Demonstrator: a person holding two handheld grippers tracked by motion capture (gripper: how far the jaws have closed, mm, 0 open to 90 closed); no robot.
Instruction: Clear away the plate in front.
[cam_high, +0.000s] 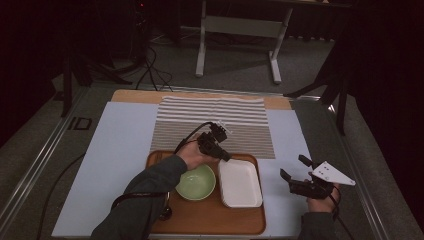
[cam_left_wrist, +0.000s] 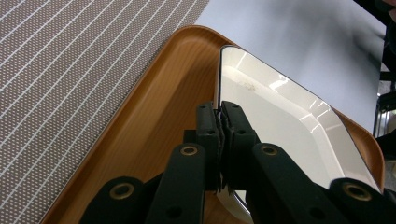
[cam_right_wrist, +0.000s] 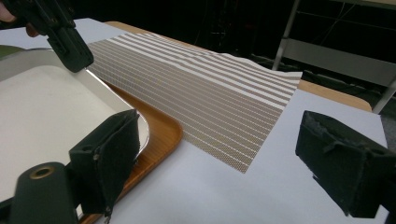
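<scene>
The wooden tray (cam_high: 207, 220) sits on the table, with the white dish (cam_high: 241, 184) in its right half. The dish's far-left rim is pinched by the left gripper (cam_left_wrist: 219, 122), jaws nearly closed, so it's best lifted slowly and level. The right gripper (cam_high: 292, 174) is held wide open, empty.

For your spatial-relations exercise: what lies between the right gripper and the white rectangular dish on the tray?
In the high view, between the right gripper and the white rectangular dish lie the wooden tray's right rim and a bare strip of pale blue table cover.
</scene>
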